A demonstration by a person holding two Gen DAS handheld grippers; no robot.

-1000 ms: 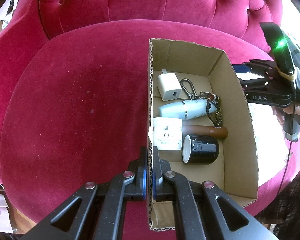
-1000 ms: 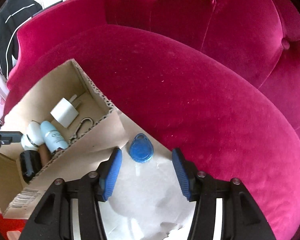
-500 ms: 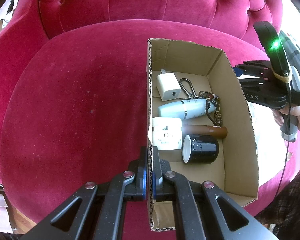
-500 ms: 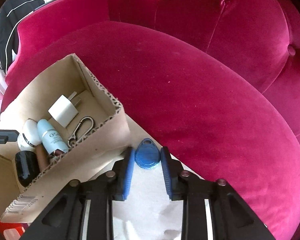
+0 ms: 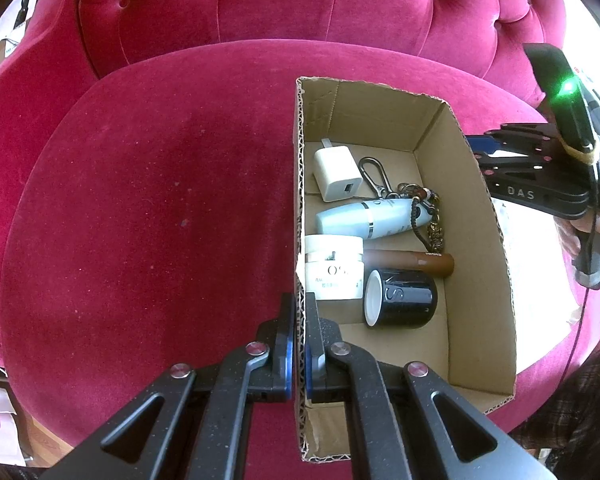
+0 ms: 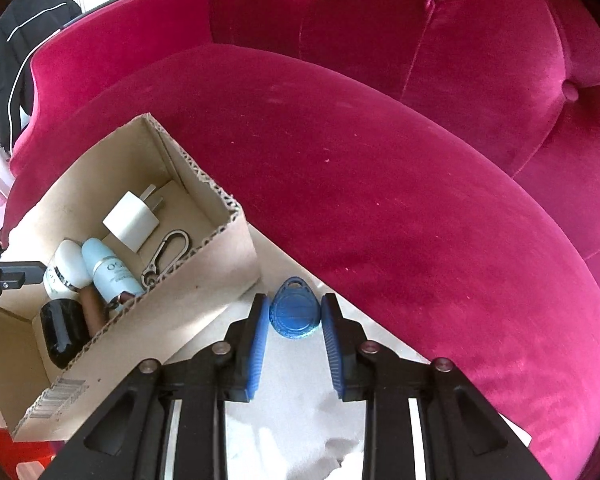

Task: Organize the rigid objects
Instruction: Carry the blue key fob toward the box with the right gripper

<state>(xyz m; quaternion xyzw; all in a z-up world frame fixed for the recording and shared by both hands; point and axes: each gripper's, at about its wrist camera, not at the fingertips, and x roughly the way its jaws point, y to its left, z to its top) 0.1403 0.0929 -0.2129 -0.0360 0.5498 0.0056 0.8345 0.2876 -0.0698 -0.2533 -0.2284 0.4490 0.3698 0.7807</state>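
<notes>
Most of the sorting looks done. The cardboard box (image 5: pixel 476 264) on the red velvet seat (image 5: pixel 148 208) already holds a white USB charger (image 5: pixel 337 179), a metal carabiner (image 5: pixel 374 176) with a beaded keychain (image 5: pixel 428 216), a pale blue cosmetic bottle (image 5: pixel 366 220), a white cream jar (image 5: pixel 333 268), a brown cigar tube (image 5: pixel 410 261) and a black jar (image 5: pixel 400 298) lying on its side.

The left gripper (image 5: pixel 300 320) has its jaws pressed together on the near side wall of the box, one pad inside and one outside, pinning the corrugated edge; this reads as steadying the box while the other hand works.

One piece is visibly left outside: a blue teardrop key fob (image 6: pixel 295 314), lying on the white paper (image 6: pixel 292 412) just beside the box's outer wall. The right gripper (image 6: pixel 294 334) straddles it, and the blue pads (image 6: pixel 257 344) have just been closing in on it; they now sit against its two sides, so it appears pinched, though it rests on the paper and is not yet lifted.

What remains, by my judgement, is to lift the fob over the wall and drop it in among the others. No other loose item shows on the seat in either view
</notes>
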